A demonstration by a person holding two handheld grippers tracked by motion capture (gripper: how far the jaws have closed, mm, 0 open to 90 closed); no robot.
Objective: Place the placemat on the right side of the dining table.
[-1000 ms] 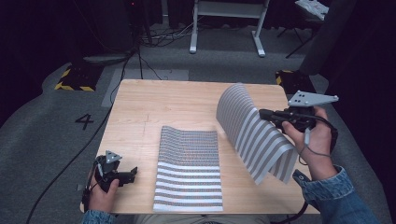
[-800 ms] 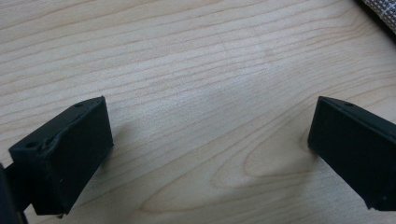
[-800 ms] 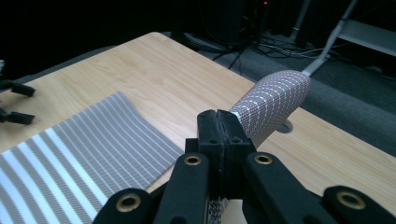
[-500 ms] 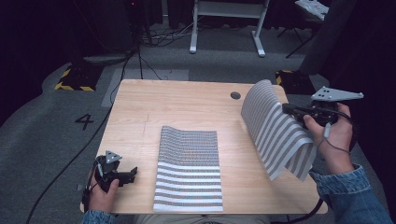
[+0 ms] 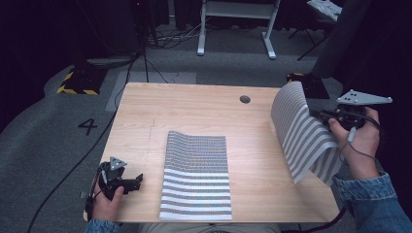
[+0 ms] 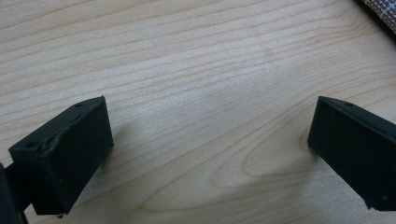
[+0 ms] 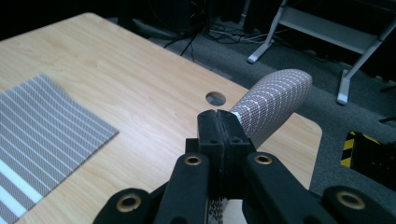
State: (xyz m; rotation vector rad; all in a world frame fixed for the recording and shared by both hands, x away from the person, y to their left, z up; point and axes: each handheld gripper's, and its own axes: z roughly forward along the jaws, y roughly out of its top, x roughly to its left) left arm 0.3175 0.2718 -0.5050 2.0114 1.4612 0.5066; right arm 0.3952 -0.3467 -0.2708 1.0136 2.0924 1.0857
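Two mats: one striped mat (image 5: pixel 197 179) lies flat at the worktop's (image 5: pixel 194 109) 6 o'clock; the other, the lifted mat (image 5: pixel 303 138), hangs curled at 3 o'clock, past the worktop's edge.
Right gripper (image 5: pixel 324 115): fingers pinched tight on the lifted mat's upper edge, held above the worktop.
Left gripper (image 5: pixel 135 180): fingers wide, nothing between them, low at 7 o'clock beside the flat mat.
Step, as judged: carrying the lifted mat clear to the side.
Doing it well: keep the pinch firm; raise enough that the trailing hem clears the worktop's corner; lay it down hem first so the curl unrolls flat.
Risk: mesh could slip out of the thin grip if swung.
High view adds: both mats' layout and the drooping hem.
Right gripper view adds: closed fingers (image 7: pixel 219 135), mesh weave, cable hole (image 7: pixel 215 98).
Left gripper view adds: bare wood between spread fingers (image 6: pixel 70 149).
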